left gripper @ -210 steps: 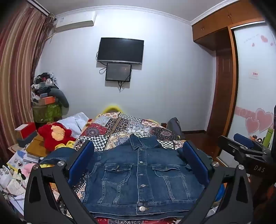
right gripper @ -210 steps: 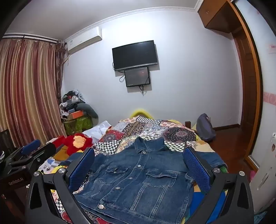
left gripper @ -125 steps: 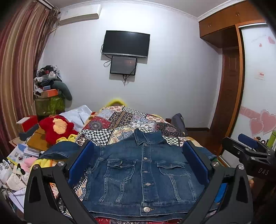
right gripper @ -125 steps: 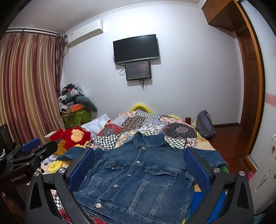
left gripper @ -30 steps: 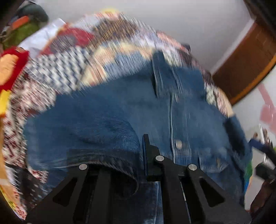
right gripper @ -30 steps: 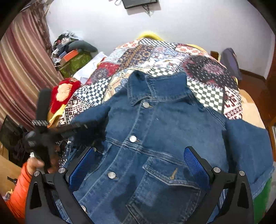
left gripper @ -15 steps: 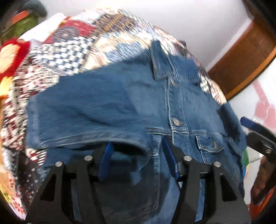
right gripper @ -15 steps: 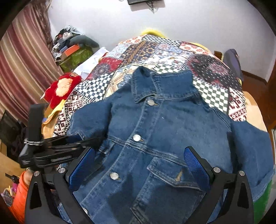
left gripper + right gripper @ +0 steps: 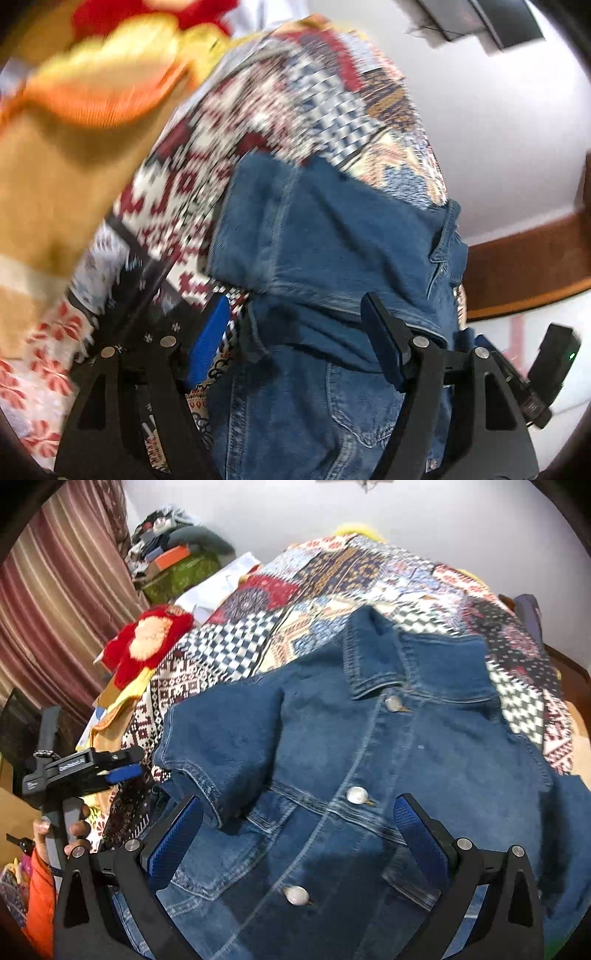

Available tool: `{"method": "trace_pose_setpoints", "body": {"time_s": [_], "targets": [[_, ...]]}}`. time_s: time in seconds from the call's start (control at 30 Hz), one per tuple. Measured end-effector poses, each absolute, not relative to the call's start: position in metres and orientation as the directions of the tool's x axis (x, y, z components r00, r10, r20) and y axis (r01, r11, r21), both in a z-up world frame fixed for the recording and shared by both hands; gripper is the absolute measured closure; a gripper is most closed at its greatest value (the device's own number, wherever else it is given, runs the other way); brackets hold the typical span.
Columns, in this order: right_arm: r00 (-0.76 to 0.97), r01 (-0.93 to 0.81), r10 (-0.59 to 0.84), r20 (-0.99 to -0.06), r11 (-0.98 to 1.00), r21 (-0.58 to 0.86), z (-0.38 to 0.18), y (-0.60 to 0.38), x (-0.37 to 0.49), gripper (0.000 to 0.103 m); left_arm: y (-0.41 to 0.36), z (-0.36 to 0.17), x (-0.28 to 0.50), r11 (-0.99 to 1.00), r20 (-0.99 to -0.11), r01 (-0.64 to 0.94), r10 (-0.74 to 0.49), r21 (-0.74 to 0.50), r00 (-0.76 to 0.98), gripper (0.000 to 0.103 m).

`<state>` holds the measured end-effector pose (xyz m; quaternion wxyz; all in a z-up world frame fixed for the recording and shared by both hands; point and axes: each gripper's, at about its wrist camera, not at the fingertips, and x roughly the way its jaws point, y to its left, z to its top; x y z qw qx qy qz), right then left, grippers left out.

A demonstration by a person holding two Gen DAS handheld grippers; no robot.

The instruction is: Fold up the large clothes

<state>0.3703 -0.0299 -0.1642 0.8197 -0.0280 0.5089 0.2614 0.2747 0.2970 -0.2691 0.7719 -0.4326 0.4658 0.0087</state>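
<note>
Denim jacket (image 9: 369, 775) lies face up, buttoned, on the patchwork bedspread (image 9: 332, 576), collar toward the far wall; every position below is given relative to this jacket. Nearest, over its lower front, the right gripper (image 9: 295, 834) hangs with jaws spread wide and nothing between the pads. At the jacket's left edge, the left gripper (image 9: 295, 332) is opening its jaws; the hem region sits between the fingers, but the pads do not press on it. Just beyond, the left sleeve (image 9: 221, 746) is doubled inward onto the chest panel, its cuff resting near the pocket flap. The step in hand appears to be the sleeve fold. To do it well, the left gripper should clear the cloth fully before withdrawing, so the cuff is not dragged off. The right sleeve (image 9: 569, 812), off the jacket's far side edge, should then be pinched near its cuff and laid across to mirror the first. Farther off, beyond the jacket's left shoulder, a red plush toy (image 9: 147, 642) sits well apart.
</note>
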Motion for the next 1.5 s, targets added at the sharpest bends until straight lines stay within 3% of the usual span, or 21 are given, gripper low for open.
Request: {"method": "trace_pose_setpoints", "body": {"time_s": [0.3, 0.37, 0.43, 0.53, 0.67, 0.83, 1.13, 1.33, 1.5], "targets": [[0.240, -0.488, 0.367, -0.899, 0.846, 0.215, -0.210, 0.006, 0.390, 0.000, 0.302, -0.316, 0.300, 0.468, -0.650, -0.455, -0.480, -0.757, 0.588, 0.032], [0.213, -0.484, 0.365, -0.906, 0.845, 0.227, -0.218, 0.008, 0.392, 0.000, 0.303, -0.316, 0.310, 0.486, -0.661, -0.455, -0.457, -0.746, 0.595, 0.040], [0.197, -0.481, 0.361, -0.911, 0.846, 0.231, -0.223, 0.007, 0.392, 0.000, 0.297, -0.308, 0.319, 0.599, -0.728, -0.449, -0.378, -0.663, 0.572, 0.066], [0.194, -0.476, 0.359, -0.913, 0.848, 0.233, -0.223, 0.003, 0.394, 0.000, 0.279, -0.290, 0.324, 0.752, -0.806, -0.421, -0.241, -0.507, 0.541, 0.081], [0.245, -0.462, 0.360, -0.900, 0.859, 0.218, -0.208, -0.010, 0.395, 0.000, 0.254, -0.250, 0.328, 0.859, -0.816, -0.368, -0.094, -0.357, 0.571, 0.083], [0.311, -0.430, 0.376, -0.873, 0.875, 0.223, -0.183, -0.036, 0.399, 0.000, 0.213, -0.174, 0.340, 0.925, -0.744, -0.254, -0.044, -0.282, 0.667, 0.083], [0.453, -0.307, 0.385, -0.804, 0.914, 0.264, -0.133, -0.130, 0.397, 0.000, 0.094, -0.056, 0.357, 0.972, -0.583, 0.039, -0.171, -0.232, 0.794, 0.083], [0.539, -0.209, 0.344, -0.769, 0.939, 0.274, -0.107, -0.210, 0.384, 0.000, -0.002, -0.060, 0.376, 0.962, -0.612, 0.196, -0.272, -0.190, 0.743, 0.083], [0.554, -0.151, 0.310, -0.772, 0.950, 0.272, -0.106, -0.260, 0.366, 0.000, -0.076, -0.103, 0.385, 0.929, -0.715, 0.313, -0.356, -0.199, 0.602, 0.087]]}}
